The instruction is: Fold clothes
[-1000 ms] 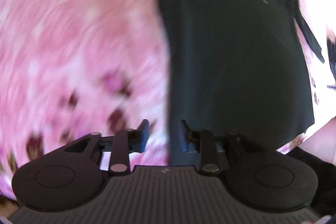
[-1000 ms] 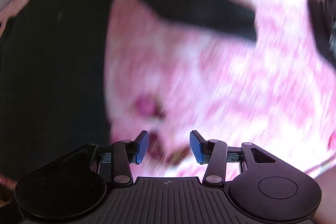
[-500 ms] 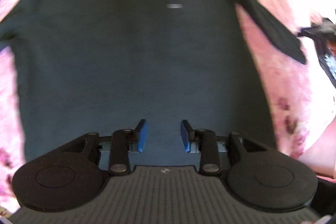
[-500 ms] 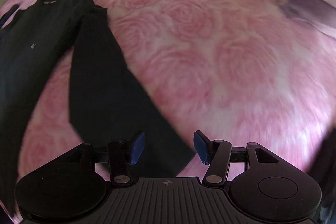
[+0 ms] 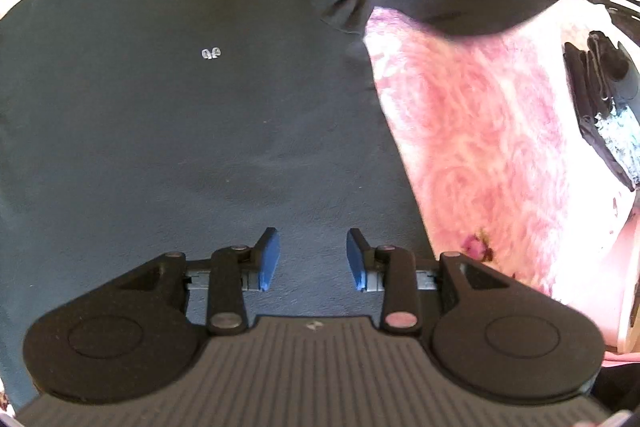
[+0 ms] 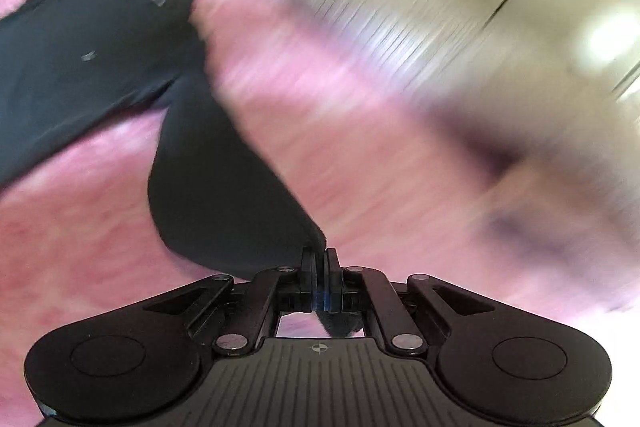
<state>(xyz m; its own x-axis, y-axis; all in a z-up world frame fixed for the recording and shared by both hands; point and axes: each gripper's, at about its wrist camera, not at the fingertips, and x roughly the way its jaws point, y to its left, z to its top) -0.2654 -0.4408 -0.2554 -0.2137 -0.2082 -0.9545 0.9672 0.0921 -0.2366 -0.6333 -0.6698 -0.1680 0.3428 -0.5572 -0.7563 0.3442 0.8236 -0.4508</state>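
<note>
Right gripper [image 6: 320, 259] has just clamped onto the sleeve [image 6: 224, 183] end of the dark shirt [image 5: 180, 107]; left gripper [image 5: 312, 257] hangs spread over the hem, holding nothing. Shirt lies flat on the pink bedspread [image 5: 472, 131], long axis near-to-far, collar far. Risk: the thin pinch may slip, or pulling could drag and rumple the unpinned body.

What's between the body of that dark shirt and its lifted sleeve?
Bare pink rose-patterned bedspread, seen from the left wrist; the sleeve, pinched by the right tongs, arches above it beside the shirt.
</note>
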